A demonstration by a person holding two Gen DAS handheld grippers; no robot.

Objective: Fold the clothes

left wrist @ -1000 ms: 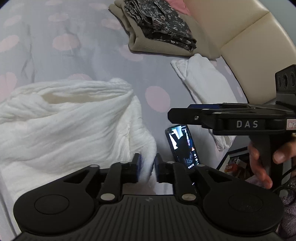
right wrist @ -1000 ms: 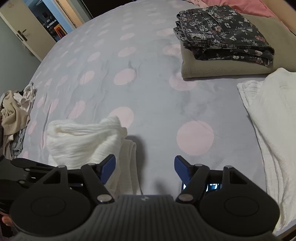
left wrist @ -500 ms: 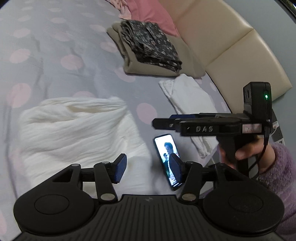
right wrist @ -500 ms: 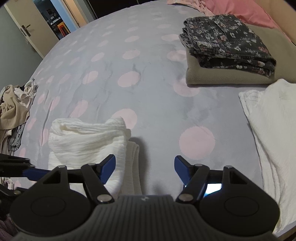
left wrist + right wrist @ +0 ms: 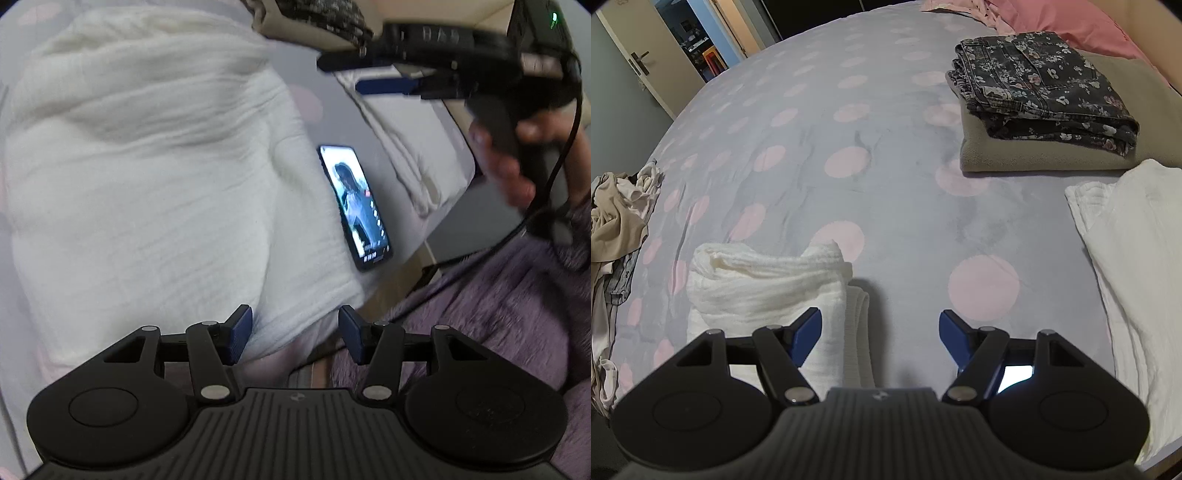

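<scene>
Folded: jeans [image 5: 1041, 85] on blanket [image 5: 1052, 158], white cloth [image 5: 147, 166] doubled | left: clothes heap [image 5: 617, 221] unfolded | left gripper [image 5: 291, 339], right gripper [image 5: 881, 339] spread, empty

The left gripper [image 5: 295, 334] hangs with its jaws spread wide, nothing between the blue pads. The right gripper [image 5: 881, 338] is likewise spread and empty. A hand [image 5: 513, 155], blurred, seems wrapped around the right gripper's black handle.
</scene>
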